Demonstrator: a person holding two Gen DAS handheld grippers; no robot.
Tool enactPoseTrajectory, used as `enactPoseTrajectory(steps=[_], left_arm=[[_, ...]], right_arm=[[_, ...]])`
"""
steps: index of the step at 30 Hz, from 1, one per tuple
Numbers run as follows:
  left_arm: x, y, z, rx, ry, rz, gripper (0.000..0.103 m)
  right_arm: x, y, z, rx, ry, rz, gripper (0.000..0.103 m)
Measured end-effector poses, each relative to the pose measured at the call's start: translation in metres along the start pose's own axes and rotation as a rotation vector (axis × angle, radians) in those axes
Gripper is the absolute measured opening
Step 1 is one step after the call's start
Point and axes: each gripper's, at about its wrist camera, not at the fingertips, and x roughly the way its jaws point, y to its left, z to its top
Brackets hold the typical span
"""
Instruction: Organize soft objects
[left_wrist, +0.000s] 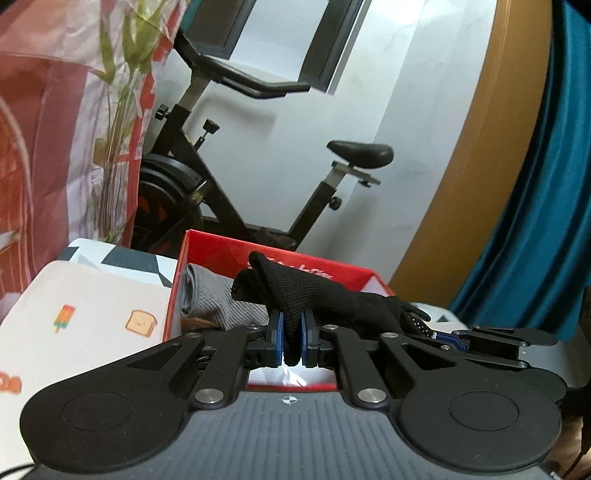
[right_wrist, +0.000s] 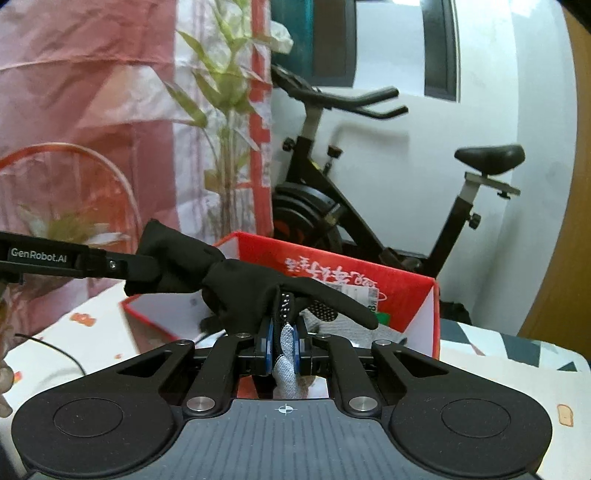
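A black glove (left_wrist: 317, 291) hangs stretched between both grippers, above a red cardboard box (left_wrist: 218, 251). My left gripper (left_wrist: 291, 325) is shut on the knitted cuff end. In the left wrist view, the right gripper (left_wrist: 443, 338) holds the glove's other end at the right. In the right wrist view, my right gripper (right_wrist: 284, 332) is shut on a grey-tipped finger of the glove (right_wrist: 243, 288). The left gripper (right_wrist: 140, 269) clamps the cuff at the left. A folded grey cloth (left_wrist: 218, 295) lies inside the red box (right_wrist: 406, 295).
The box stands on a sheet (left_wrist: 85, 314) printed with toast and ice lollies. Behind it is a black exercise bike (left_wrist: 207, 177). A red-and-white printed plastic sheet (left_wrist: 55, 129) hangs at the left, a teal curtain (left_wrist: 546, 203) at the right. A cable (right_wrist: 55, 350) lies on the sheet.
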Motion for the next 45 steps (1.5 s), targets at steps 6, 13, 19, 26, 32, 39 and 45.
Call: enactPoseTrajectory(steps=[6,13,19,26,32,39,45], left_arm=[[0.043,0.004,0.002,0.037,0.088,0.044,0.010],[0.064,0.004,-0.001,0.130,0.161,0.090,0.021],[0.042,0.000,0.008,0.175,0.122,0.143,0.078],[-0.011,-0.018,0.032,0.185,0.026,0.198,0.103],[-0.056,-0.040,0.049,0.169,-0.030,0.225,0.103],[-0.111,-0.077,0.060,0.209,-0.112,0.298,0.103],[-0.161,-0.104,0.065,0.220,-0.179,0.321,0.103]], right_arm=[[0.049,-0.016,-0.007,0.015,0.088,-0.033,0.009],[0.071,-0.034,-0.017,0.059,0.164,-0.069,0.014],[0.054,-0.050,-0.014,0.112,0.148,-0.118,0.038],[-0.001,-0.053,0.009,0.126,0.042,-0.130,0.103],[-0.059,-0.052,0.033,0.159,-0.044,-0.147,0.103],[-0.123,-0.040,0.054,0.186,-0.107,-0.167,0.103],[-0.185,-0.022,0.064,0.169,-0.170,-0.158,0.103]])
